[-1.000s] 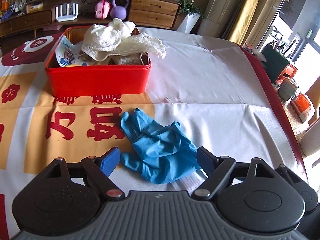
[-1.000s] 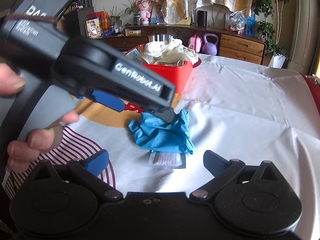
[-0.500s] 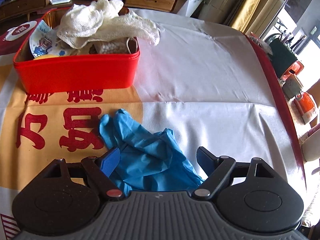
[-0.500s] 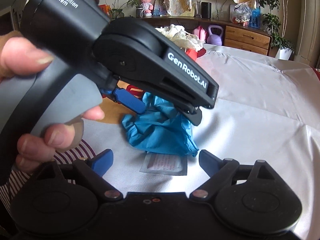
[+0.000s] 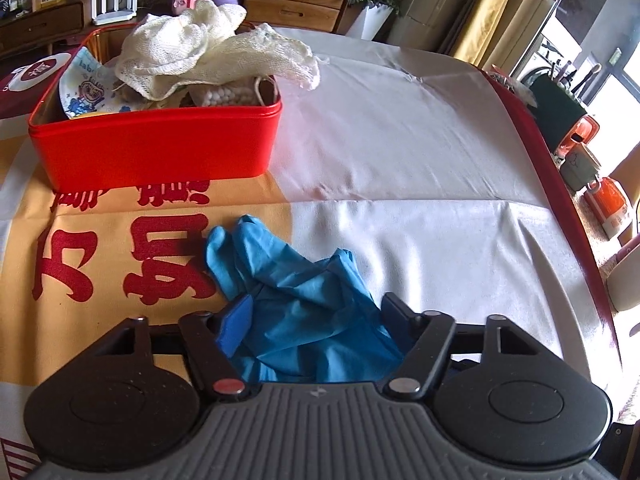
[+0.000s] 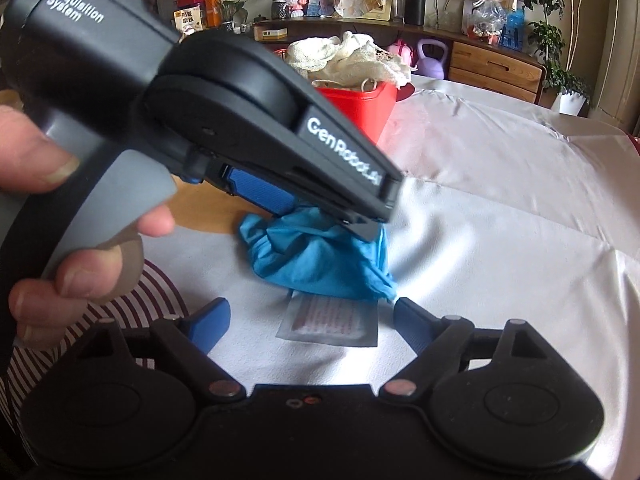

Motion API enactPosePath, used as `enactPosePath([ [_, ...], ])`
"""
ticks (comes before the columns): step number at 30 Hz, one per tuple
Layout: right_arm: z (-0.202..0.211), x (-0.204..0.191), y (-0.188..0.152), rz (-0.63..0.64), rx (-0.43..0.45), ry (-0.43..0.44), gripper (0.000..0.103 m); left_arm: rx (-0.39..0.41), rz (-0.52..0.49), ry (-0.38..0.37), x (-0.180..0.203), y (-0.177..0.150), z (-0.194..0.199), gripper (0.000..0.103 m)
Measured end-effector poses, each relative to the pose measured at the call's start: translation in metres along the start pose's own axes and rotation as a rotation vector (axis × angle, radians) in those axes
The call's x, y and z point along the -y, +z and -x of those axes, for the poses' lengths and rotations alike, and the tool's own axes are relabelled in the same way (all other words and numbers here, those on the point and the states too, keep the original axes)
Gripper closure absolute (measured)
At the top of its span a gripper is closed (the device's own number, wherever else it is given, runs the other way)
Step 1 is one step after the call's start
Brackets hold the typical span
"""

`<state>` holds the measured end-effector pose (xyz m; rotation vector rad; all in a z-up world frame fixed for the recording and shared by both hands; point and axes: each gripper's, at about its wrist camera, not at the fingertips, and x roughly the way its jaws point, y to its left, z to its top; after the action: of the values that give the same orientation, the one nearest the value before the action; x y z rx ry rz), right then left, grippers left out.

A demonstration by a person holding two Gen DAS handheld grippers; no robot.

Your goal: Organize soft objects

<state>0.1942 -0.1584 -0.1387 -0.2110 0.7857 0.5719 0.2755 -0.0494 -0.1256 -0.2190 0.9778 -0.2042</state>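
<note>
Blue nitrile glove (image 5: 304, 312), crumpled, lies on the cloth-covered counter (image 5: 420, 160), straddling the edge between the orange printed panel and the white area. Left gripper (image 5: 316, 316) is lowered over it; its jaws stand apart, one blue-padded finger (image 5: 236, 324) pressing the glove's left side and the opposite finger at its right side, with the bunched material filling the gap between them. The jaws are not closed on the glove. The right wrist view shows the same gripper from the side, its fingers reaching down into the glove (image 6: 320, 260), gripped by the person's left hand (image 6: 76, 240).

Right gripper (image 6: 312, 320) hovers near the counter with jaws wide apart and nothing between them. A small flat sachet (image 6: 332, 320) with pink print lies on the white cloth just in front of it, its far edge tucked under the glove.

Red bin (image 5: 156, 144) stands beyond the glove, well apart from it. It is heaped with cream knitted cloth (image 5: 200, 52) that overhangs the right rim; a printed fabric piece (image 5: 84, 88) sits in the left part.
</note>
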Motion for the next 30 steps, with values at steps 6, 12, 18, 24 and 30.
enactPosePath([
  [6, -0.002, 0.001, 0.002, 0.009, -0.007, -0.009, 0.014, 0.018, 0.022, 0.026, -0.013, -0.002, 0.005, 0.076],
  [12, -0.007, -0.002, 0.007, 0.017, -0.018, -0.02, 0.014, 0.035, 0.044, 0.034, -0.025, -0.006, 0.008, 0.094],
  [18, -0.005, -0.001, 0.006, 0.014, -0.002, -0.038, 0.031, 0.066, 0.027, 0.039, -0.027, -0.012, 0.012, 0.099],
  [24, -0.002, 0.002, 0.006, 0.007, 0.015, -0.063, 0.056, 0.101, 0.094, 0.044, -0.055, -0.015, 0.027, 0.1],
  [30, 0.006, -0.001, 0.007, 0.007, 0.034, -0.073, 0.075, 0.126, 0.162, 0.054, -0.079, -0.019, 0.044, 0.1],
])
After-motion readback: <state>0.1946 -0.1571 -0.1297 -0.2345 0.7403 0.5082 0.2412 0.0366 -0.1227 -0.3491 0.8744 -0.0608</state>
